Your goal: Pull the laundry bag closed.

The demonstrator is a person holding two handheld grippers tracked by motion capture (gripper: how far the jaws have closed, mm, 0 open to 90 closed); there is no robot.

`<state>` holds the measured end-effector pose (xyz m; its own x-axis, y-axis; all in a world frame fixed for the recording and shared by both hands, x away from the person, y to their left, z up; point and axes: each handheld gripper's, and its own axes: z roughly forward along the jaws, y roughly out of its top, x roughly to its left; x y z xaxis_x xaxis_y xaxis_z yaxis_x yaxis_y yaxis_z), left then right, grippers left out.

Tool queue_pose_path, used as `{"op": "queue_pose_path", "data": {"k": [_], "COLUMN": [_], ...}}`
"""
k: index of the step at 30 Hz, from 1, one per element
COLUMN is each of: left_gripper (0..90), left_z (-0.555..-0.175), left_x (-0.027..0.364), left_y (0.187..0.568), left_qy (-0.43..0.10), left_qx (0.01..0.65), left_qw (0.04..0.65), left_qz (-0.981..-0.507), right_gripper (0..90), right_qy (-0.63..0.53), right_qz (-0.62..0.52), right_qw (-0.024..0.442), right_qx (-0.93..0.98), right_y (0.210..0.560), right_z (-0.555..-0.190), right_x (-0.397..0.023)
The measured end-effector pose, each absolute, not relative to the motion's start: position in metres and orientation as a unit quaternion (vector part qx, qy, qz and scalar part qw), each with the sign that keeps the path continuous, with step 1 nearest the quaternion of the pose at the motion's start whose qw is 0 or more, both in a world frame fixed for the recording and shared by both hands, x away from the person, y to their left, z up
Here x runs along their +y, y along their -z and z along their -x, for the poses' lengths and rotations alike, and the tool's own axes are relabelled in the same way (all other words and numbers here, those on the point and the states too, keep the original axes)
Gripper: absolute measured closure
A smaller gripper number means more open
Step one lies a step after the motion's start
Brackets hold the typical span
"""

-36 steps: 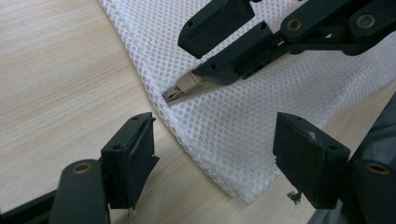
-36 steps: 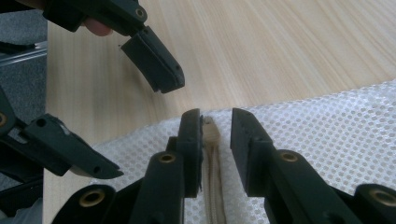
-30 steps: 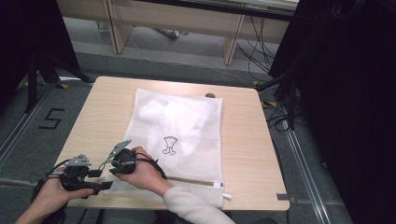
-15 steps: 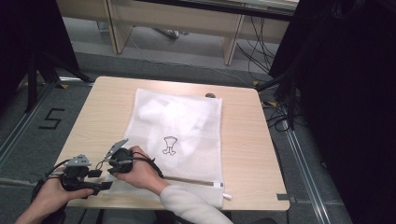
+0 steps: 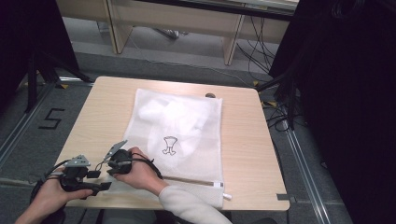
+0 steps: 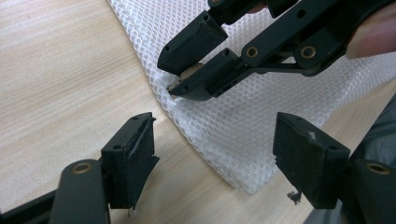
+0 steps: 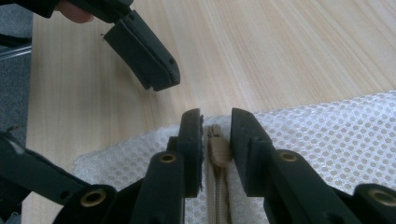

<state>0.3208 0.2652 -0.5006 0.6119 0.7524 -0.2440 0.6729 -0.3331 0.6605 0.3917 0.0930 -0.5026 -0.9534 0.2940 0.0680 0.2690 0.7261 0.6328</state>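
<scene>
R tool jaws astride zip end of mesh bag (untouched), L tool agape

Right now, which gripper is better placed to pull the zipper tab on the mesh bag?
Right. The right gripper already straddles the tan zipper tab at the mesh bag corner, jaws nearly closed. The left gripper is wide open beside the bag's corner, better placed to pin the fabric.

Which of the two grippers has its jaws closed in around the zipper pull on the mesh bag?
The right gripper: its jaws stand narrowly either side of the tan zipper pull at the mesh bag corner. The left gripper hangs wide open beside it.
</scene>
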Motion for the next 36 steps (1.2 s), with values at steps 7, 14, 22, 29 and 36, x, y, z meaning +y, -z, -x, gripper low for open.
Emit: {"op": "queue_pose_path", "data": {"k": [7, 14, 22, 29, 36], "left_gripper": [29.0, 29.2, 29.4, 30.6, 31.5], "left_z": [-0.321, -0.321, -0.323, -0.325, -0.327], "left_x": [0.265, 0.266, 0.265, 0.262, 0.259], "left_y": [0.501, 0.501, 0.501, 0.503, 0.502], "left_qy": [-0.047, -0.047, -0.043, -0.046, -0.031], "left_qx": [0.436, 0.434, 0.443, 0.455, 0.456], "left_qw": [0.378, 0.374, 0.376, 0.396, 0.392], "left_qz": [-0.816, -0.818, -0.813, -0.796, -0.799], "right_gripper": [81.0, 82.0, 82.1, 82.2, 82.2], "right_qy": [-0.331, -0.33, -0.334, -0.342, -0.345], "right_qz": [-0.135, -0.136, -0.141, -0.144, -0.147], "right_qw": [0.028, 0.025, 0.022, 0.014, 0.017], "right_qx": [0.934, 0.934, 0.932, 0.929, 0.927], "right_y": [0.503, 0.501, 0.497, 0.487, 0.479], "right_z": [-0.391, -0.392, -0.39, -0.392, -0.389], "right_x": [0.094, 0.094, 0.092, 0.09, 0.089]}}
